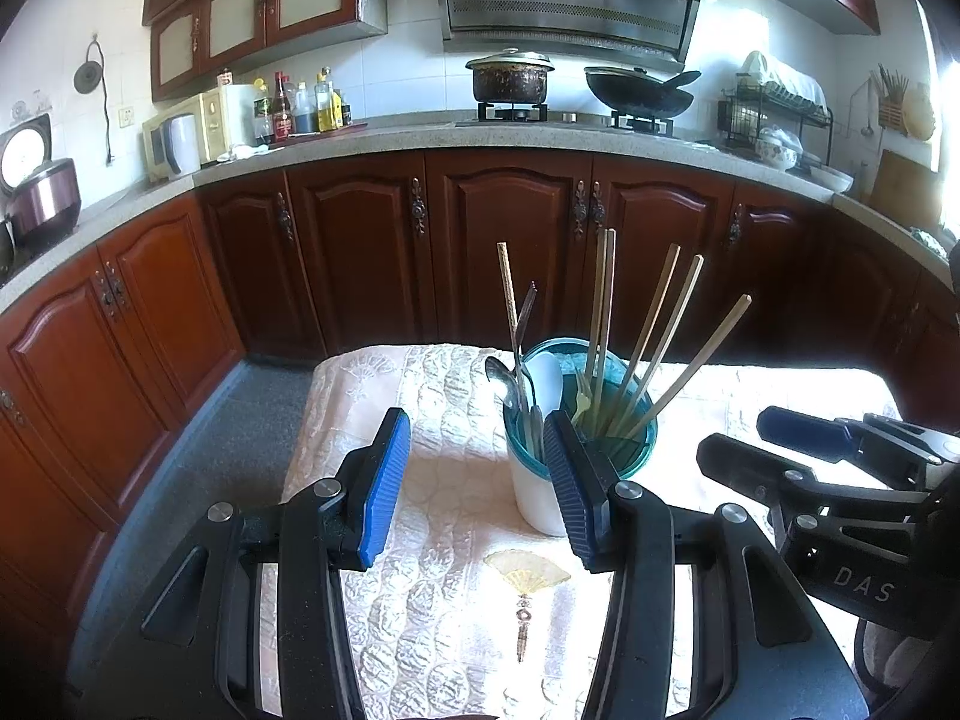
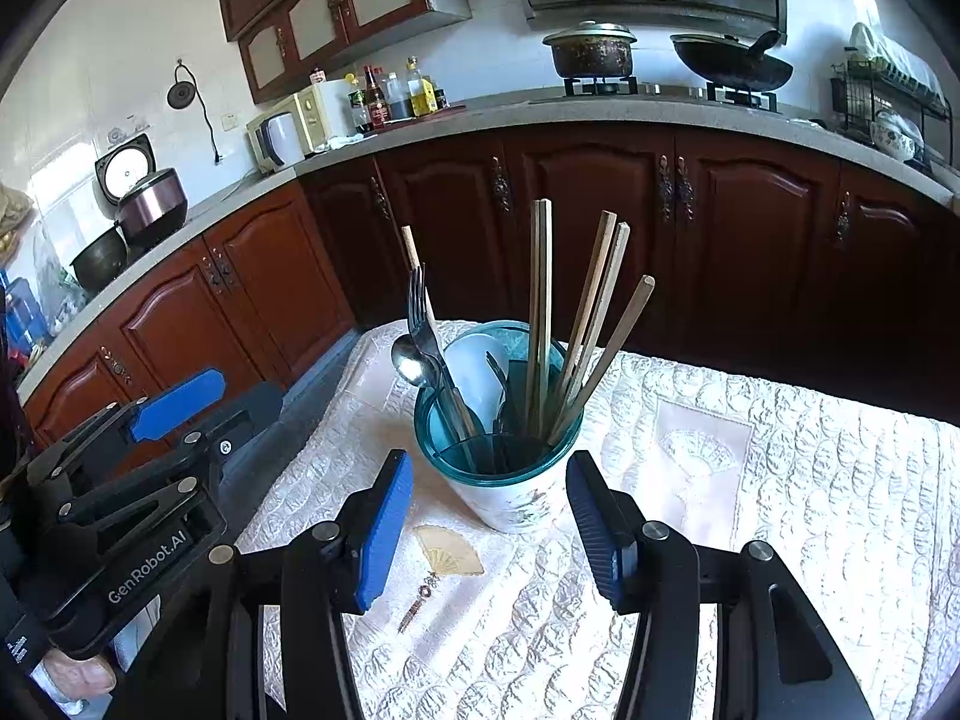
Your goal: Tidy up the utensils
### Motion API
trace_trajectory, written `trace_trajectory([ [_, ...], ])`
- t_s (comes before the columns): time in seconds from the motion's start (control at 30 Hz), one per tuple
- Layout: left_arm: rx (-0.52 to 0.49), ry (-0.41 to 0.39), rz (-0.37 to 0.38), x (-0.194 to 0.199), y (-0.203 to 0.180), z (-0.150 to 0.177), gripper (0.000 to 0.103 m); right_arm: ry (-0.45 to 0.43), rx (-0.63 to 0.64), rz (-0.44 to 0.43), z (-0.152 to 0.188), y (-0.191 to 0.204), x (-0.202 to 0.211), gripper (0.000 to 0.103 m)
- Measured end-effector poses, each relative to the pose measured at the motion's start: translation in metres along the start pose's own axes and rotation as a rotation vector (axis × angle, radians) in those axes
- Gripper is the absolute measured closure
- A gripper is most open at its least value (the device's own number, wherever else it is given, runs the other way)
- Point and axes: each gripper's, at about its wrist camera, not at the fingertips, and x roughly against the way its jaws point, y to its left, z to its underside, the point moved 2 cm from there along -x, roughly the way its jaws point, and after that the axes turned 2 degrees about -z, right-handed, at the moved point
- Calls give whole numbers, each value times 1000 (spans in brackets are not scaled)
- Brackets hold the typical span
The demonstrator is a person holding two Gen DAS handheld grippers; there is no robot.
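A white utensil holder with a teal rim (image 2: 516, 498) stands upright on the quilted cream cloth (image 2: 780, 480). In it are several wooden chopsticks (image 2: 540, 312), a metal fork (image 2: 420, 312), a metal spoon (image 2: 411, 363) and a white spoon (image 2: 474, 372). My right gripper (image 2: 489, 462) is open just in front of the holder, pads apart from it. My left gripper (image 1: 477, 456) is open too, left of the holder (image 1: 534, 498), with nothing between its fingers. Each gripper shows in the other's view: the right gripper (image 1: 744, 438), the left gripper (image 2: 222, 408).
The table's left edge drops to grey floor (image 1: 228, 420). Dark wooden cabinets (image 1: 510, 240) ring the room under a stone counter with a pot (image 1: 510, 81), a wok (image 1: 639, 93), a dish rack (image 1: 774, 114), bottles (image 1: 300, 105) and a rice cooker (image 2: 147, 192).
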Motion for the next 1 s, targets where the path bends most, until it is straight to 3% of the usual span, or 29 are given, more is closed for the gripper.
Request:
trace_trajectory([
  [1.0,-11,5,3,-4,-7,-1,57,16,2,-6,-3,-3,-5,51],
])
